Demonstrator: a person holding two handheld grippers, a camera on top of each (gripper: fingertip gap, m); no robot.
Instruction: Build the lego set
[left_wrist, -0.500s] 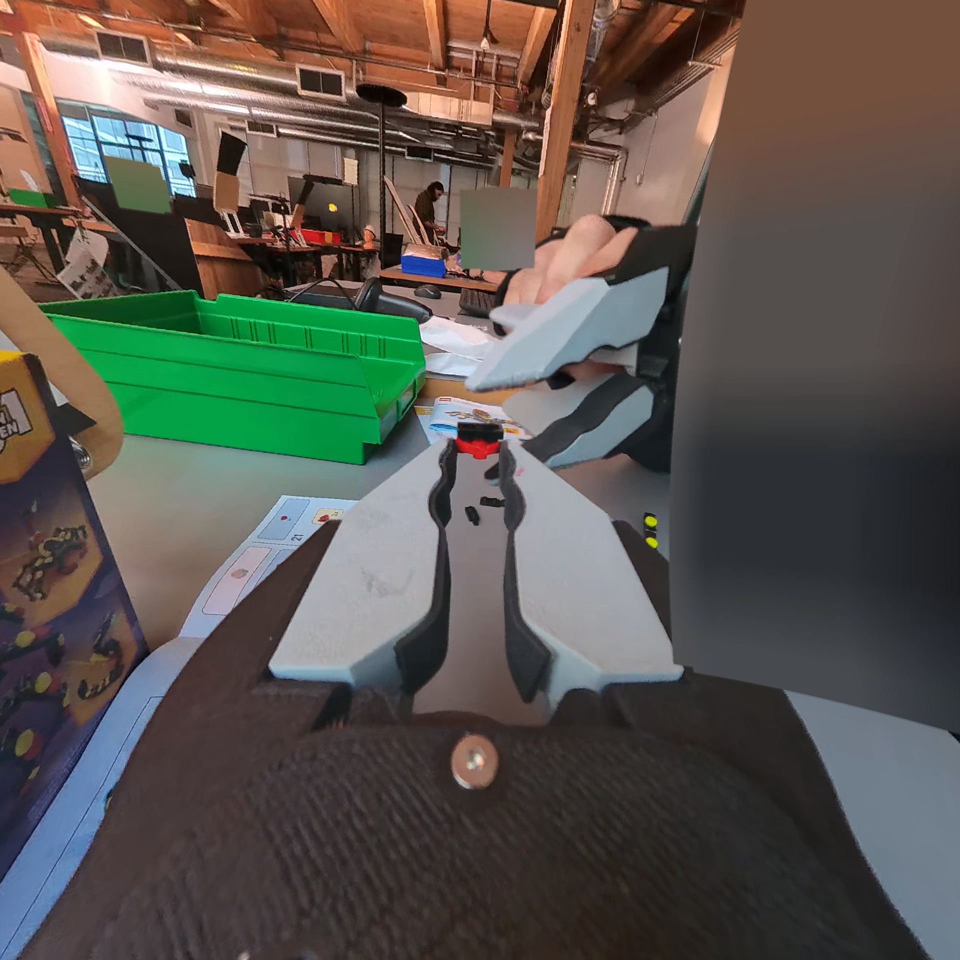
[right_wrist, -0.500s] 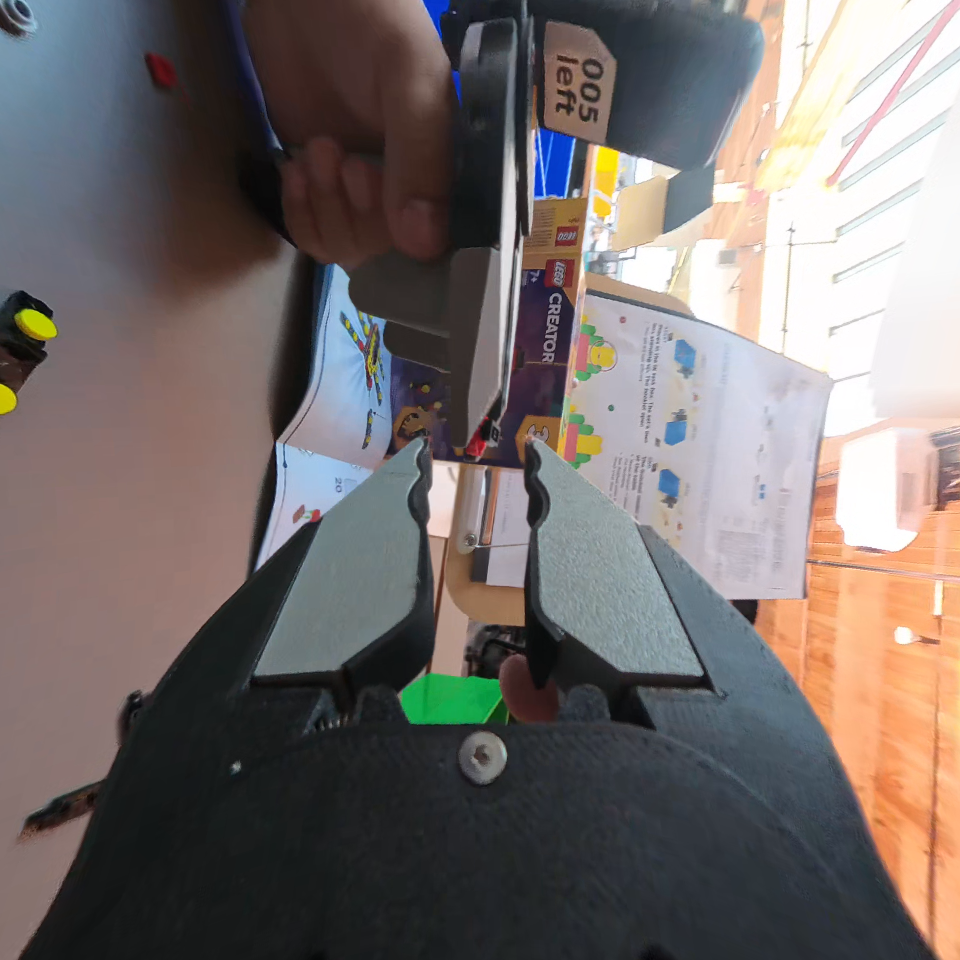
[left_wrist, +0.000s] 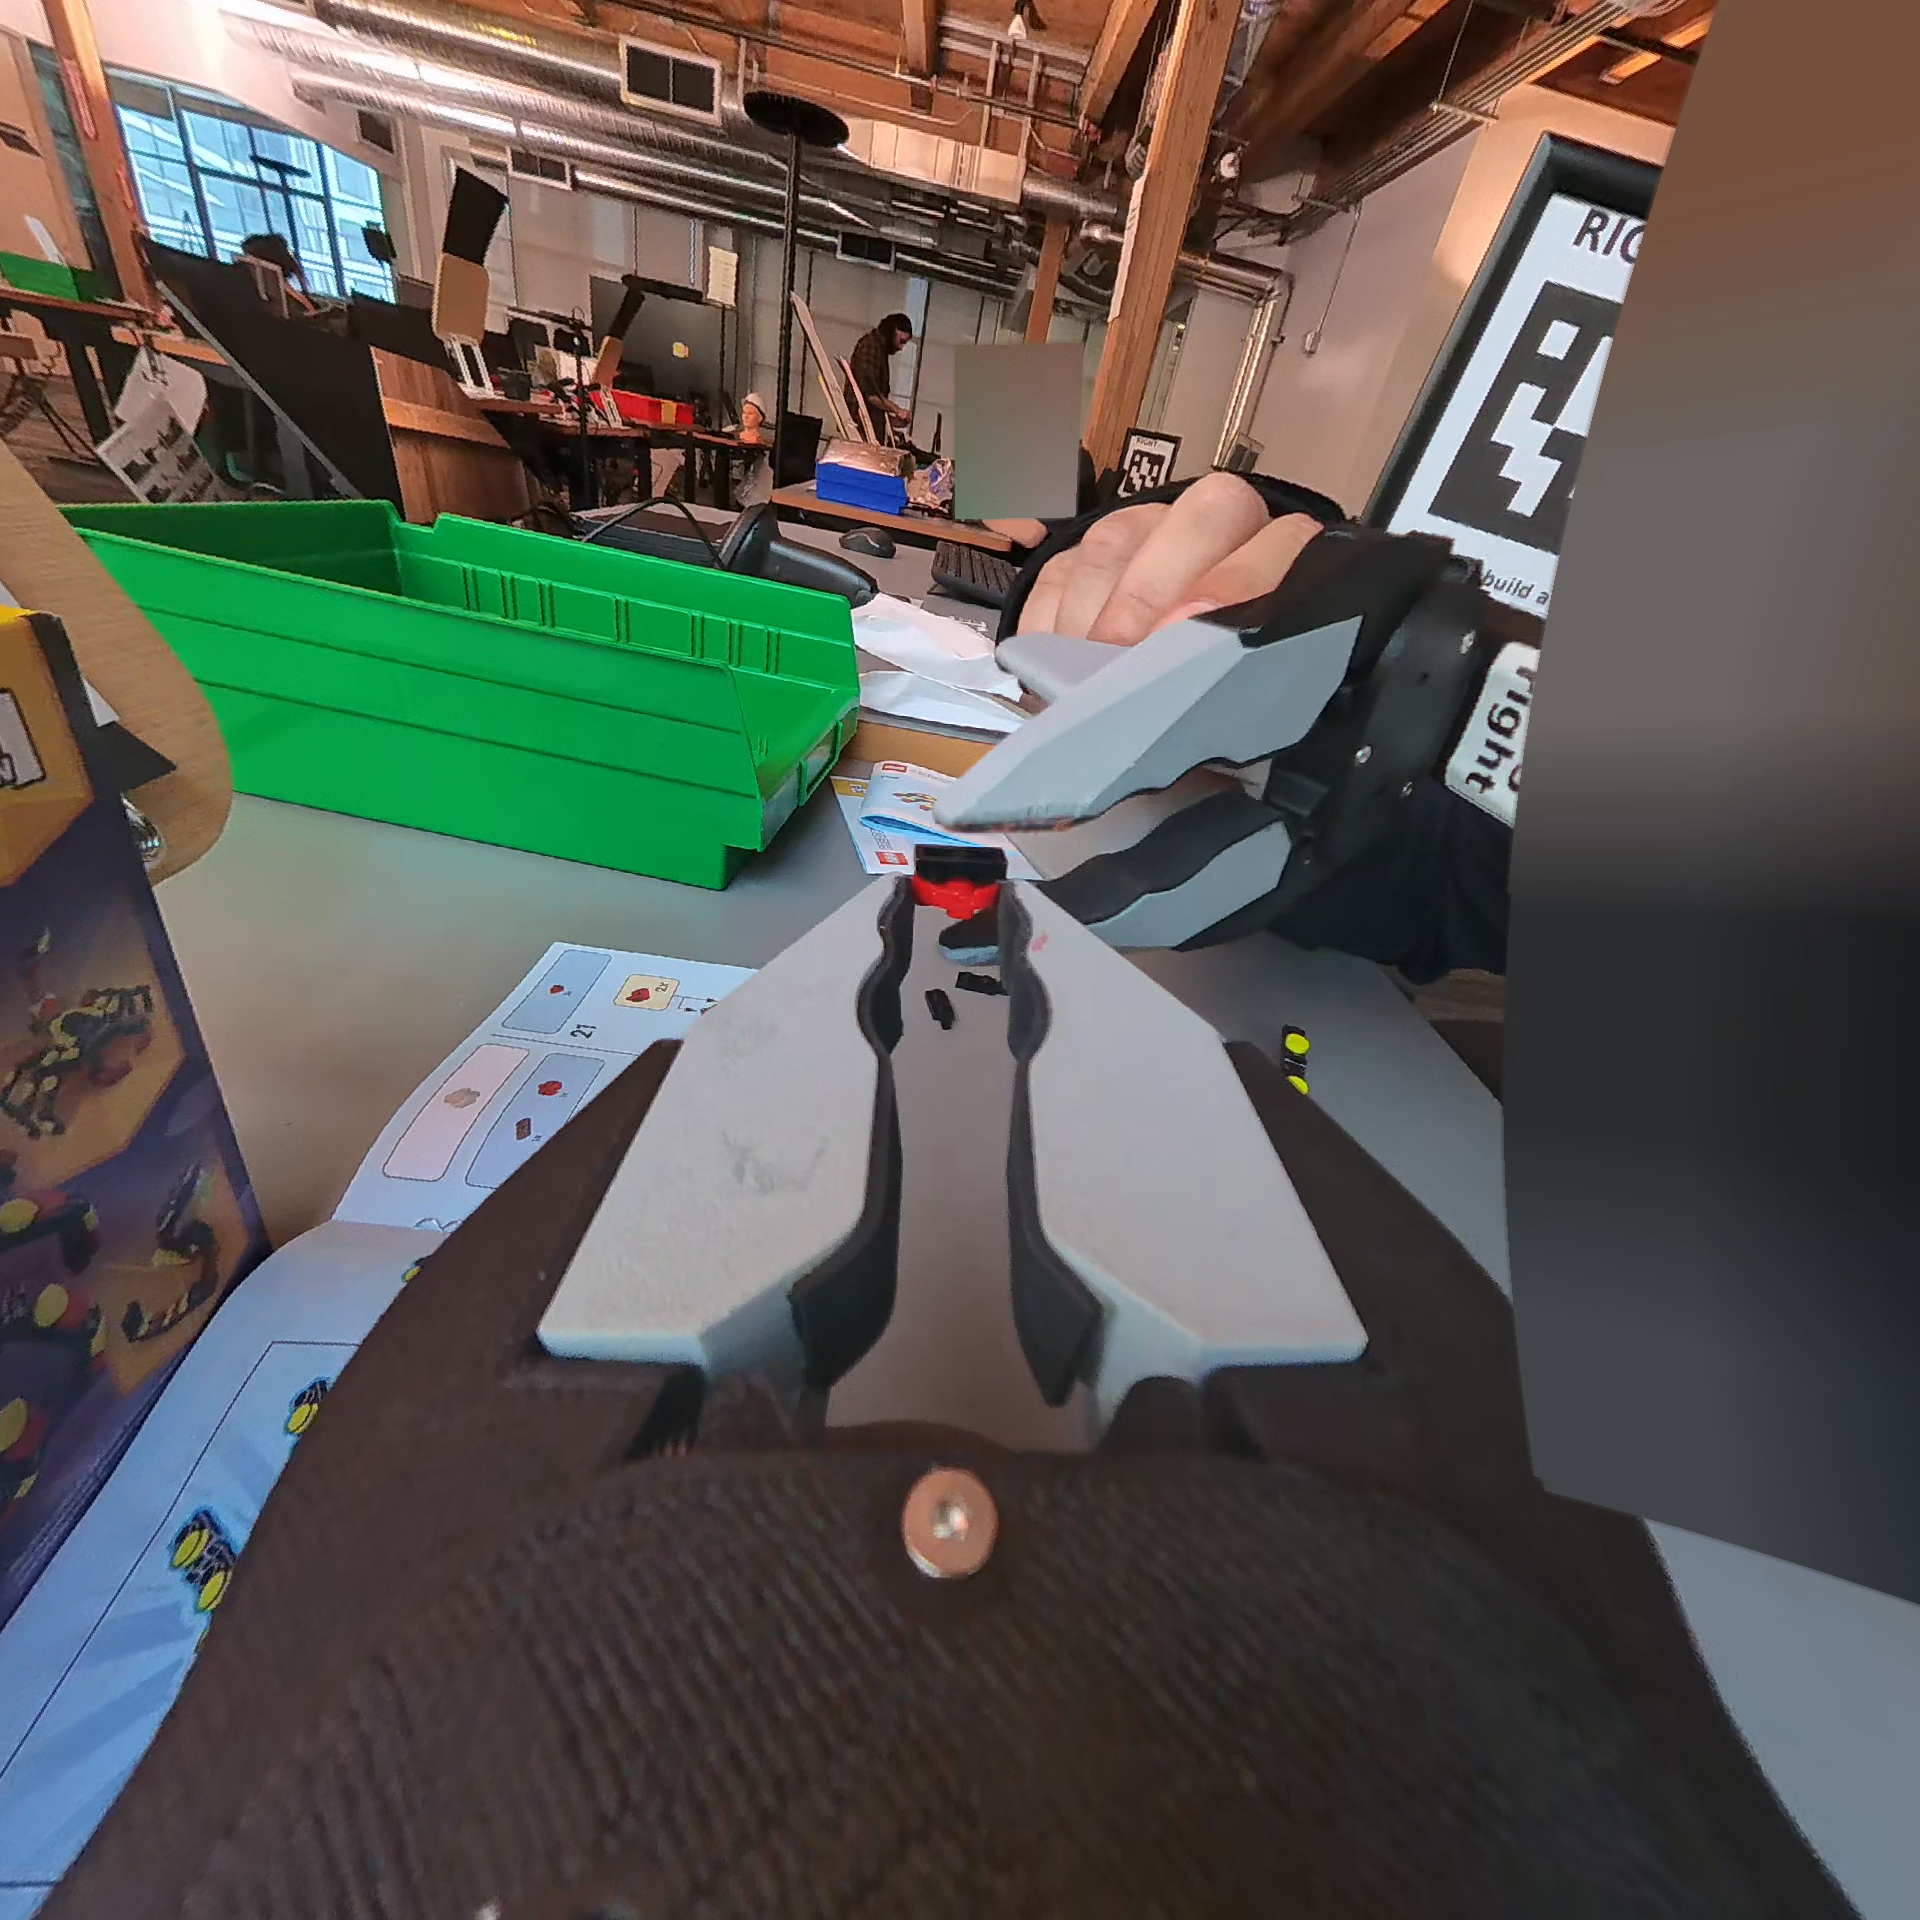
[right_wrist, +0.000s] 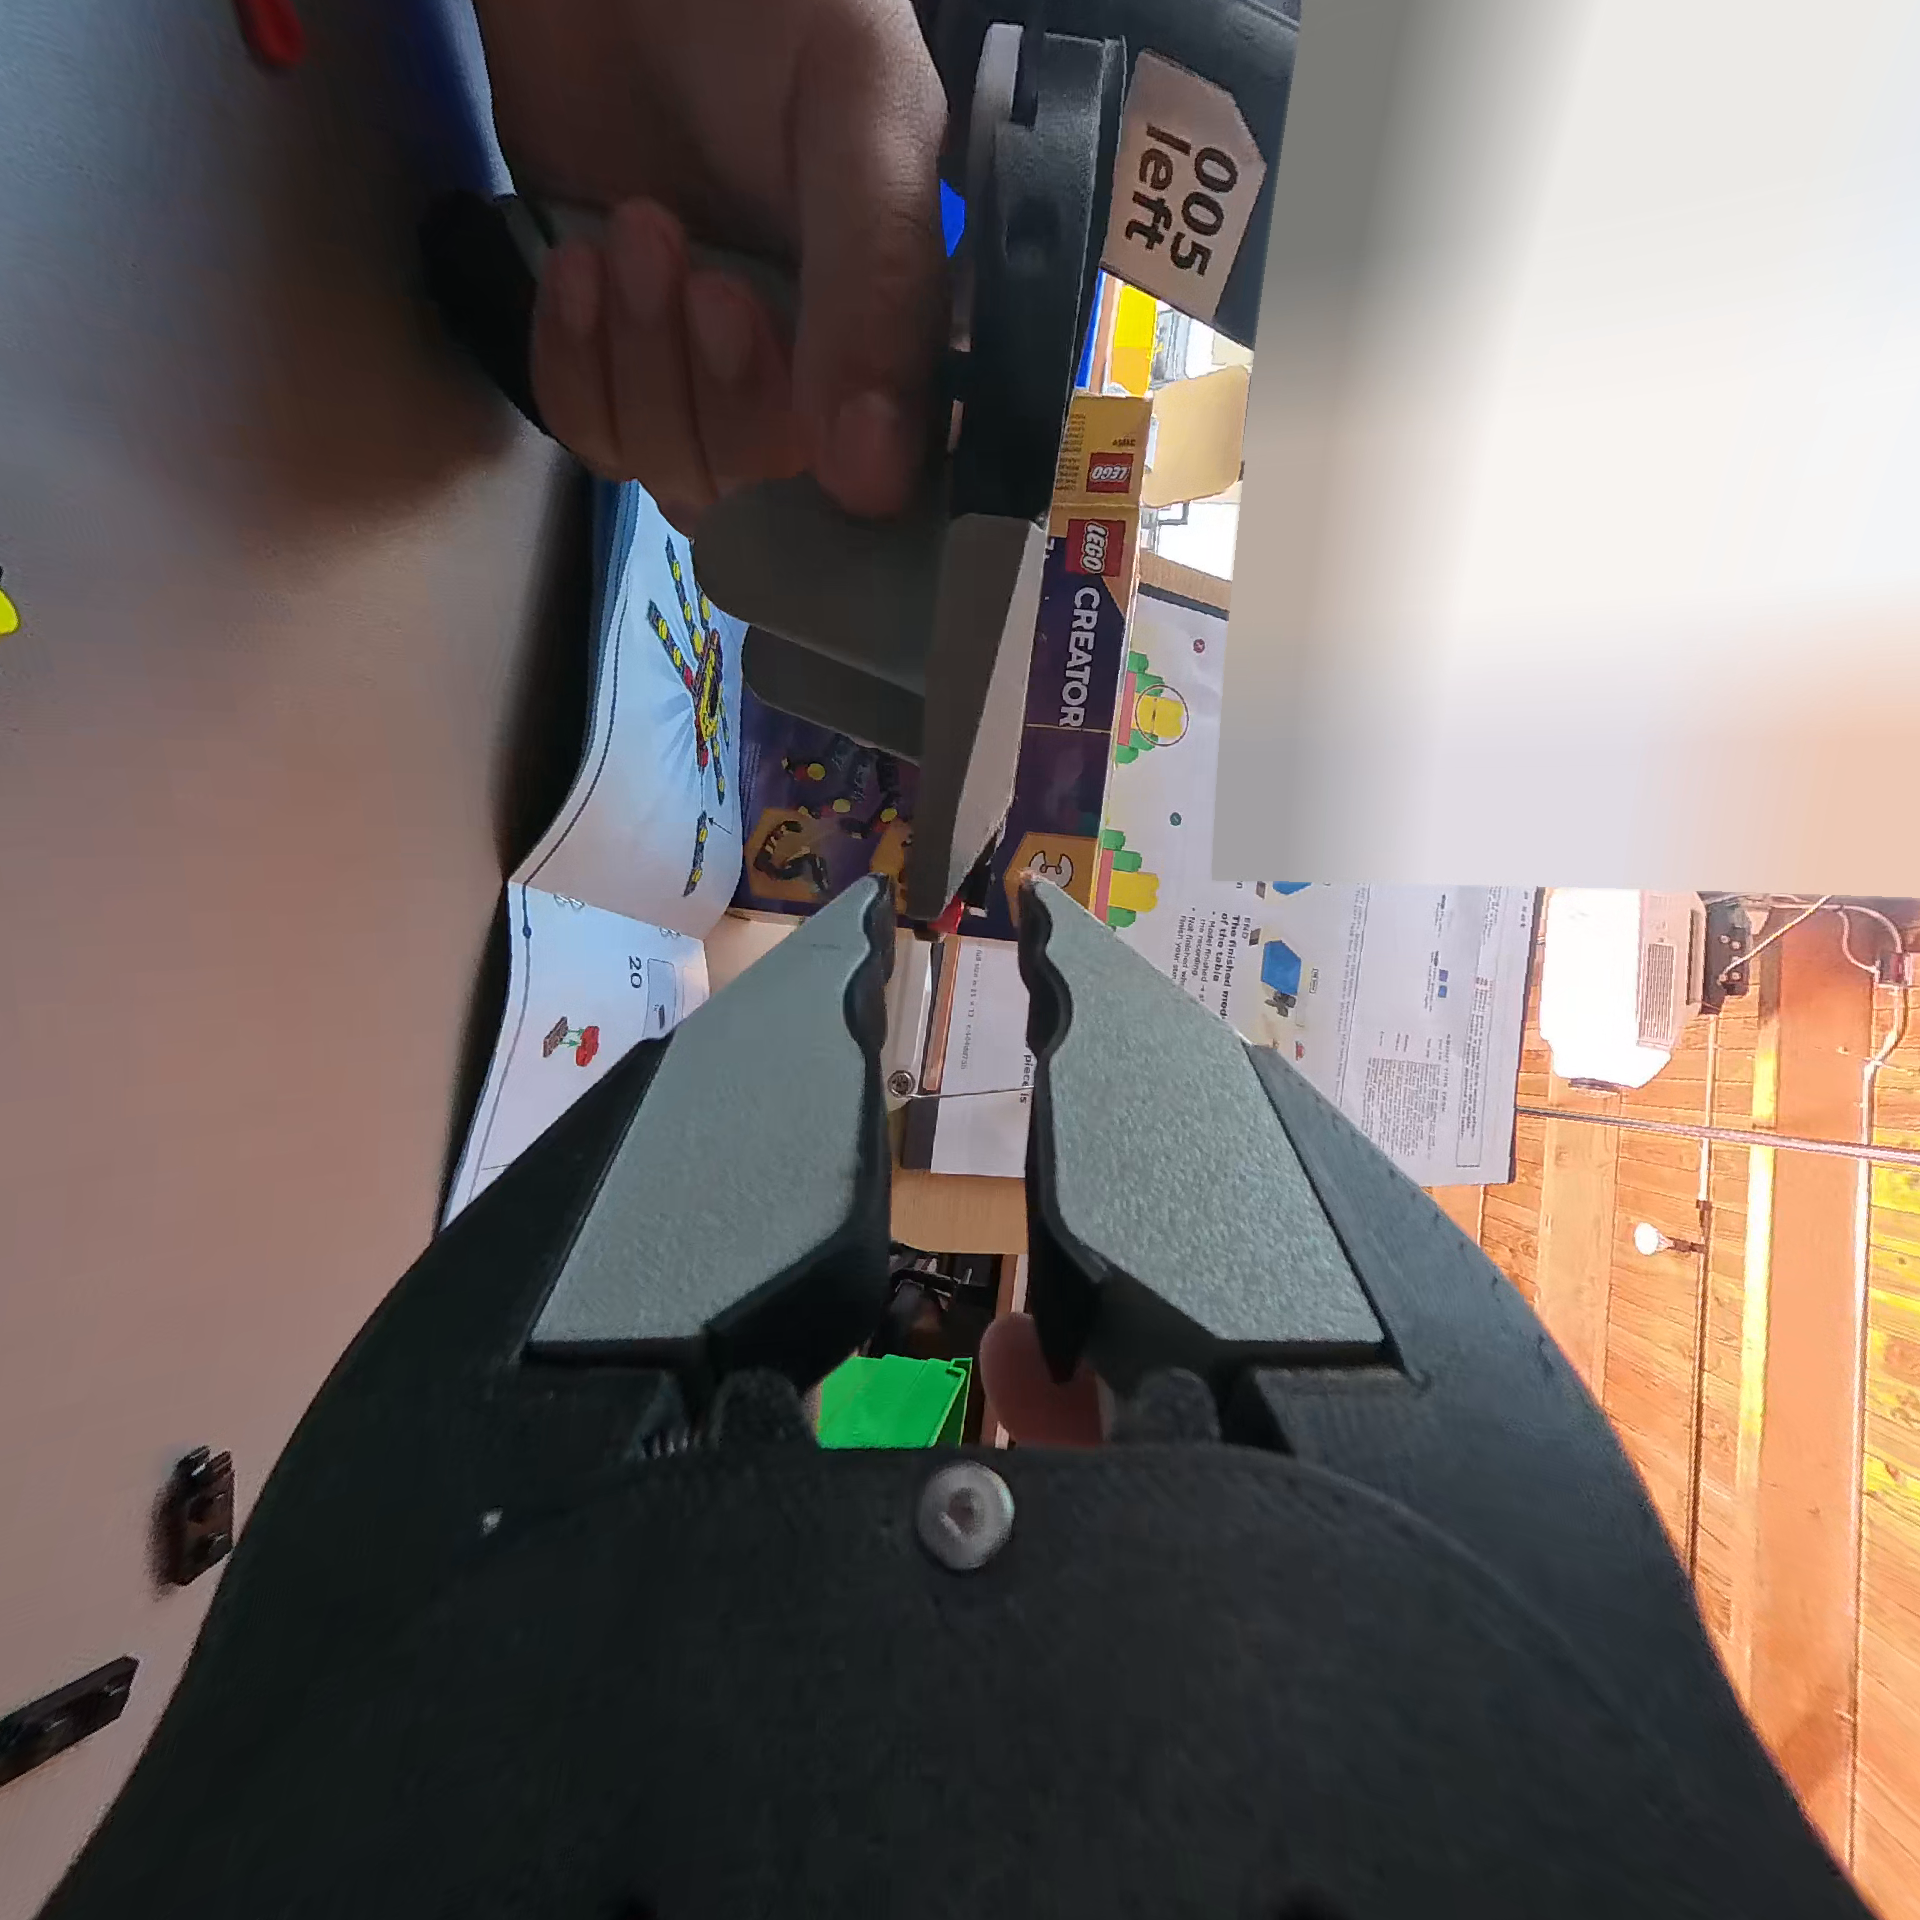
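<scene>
Gripping red-black piece (left_wrist: 957, 881), left gripper (left_wrist: 954, 902); right gripper (right_wrist: 956, 899) gapes.

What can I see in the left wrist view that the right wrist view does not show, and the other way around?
Only the left wrist view shows the red and black lego piece clearly, pinched at the tips of the left gripper, and the whole green bin. Only the right wrist view shows the printed sheet standing behind the lego box and the open right gripper from its own camera. Both show the instruction booklet and the grey table.
</scene>
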